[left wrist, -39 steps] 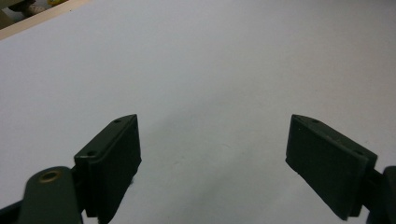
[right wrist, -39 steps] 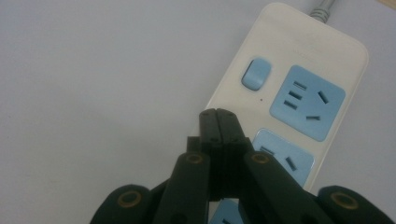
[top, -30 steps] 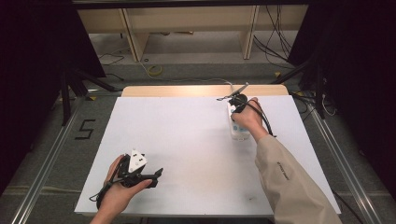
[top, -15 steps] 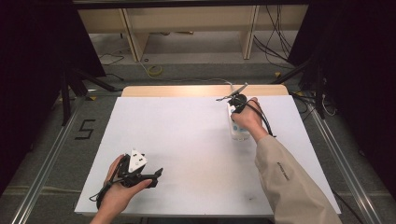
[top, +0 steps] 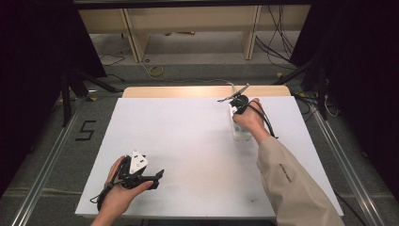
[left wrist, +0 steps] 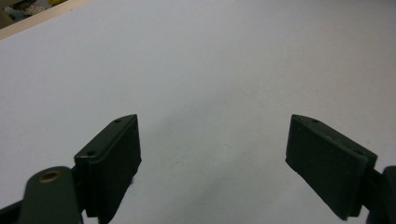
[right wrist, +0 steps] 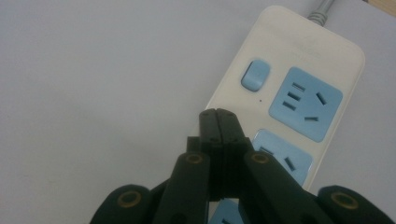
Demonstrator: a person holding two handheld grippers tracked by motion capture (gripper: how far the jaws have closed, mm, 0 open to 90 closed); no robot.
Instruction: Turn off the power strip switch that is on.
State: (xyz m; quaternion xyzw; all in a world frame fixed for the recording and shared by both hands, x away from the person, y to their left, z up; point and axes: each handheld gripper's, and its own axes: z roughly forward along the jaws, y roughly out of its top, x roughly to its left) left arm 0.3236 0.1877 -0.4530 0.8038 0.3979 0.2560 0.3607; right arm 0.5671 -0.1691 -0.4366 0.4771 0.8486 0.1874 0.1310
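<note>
Two tools work a white tabletop (top: 188, 141): the right tool (right wrist: 218, 114), jaws pressed together on nothing, hovers over the power strip (right wrist: 299, 88) at the far right, tip just short of its blue switch (right wrist: 255, 74), apparently to press it; the left tool (left wrist: 215, 158), wide open and empty, waits nearby.

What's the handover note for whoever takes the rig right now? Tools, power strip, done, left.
Right tool: shut, jaws pressed together with nothing between them, tip hanging over the white power strip just short of its blue switch. Whether it touches the strip I can't tell.
Left tool: open, holding nothing, near the front left of the white table.
Power strip lies flat at the far right of the table, cord running off the far edge, sockets unused.
Done: right tool brought to the strip.
Left: probably pressing the switch; its on or off state isn't readable.
</note>
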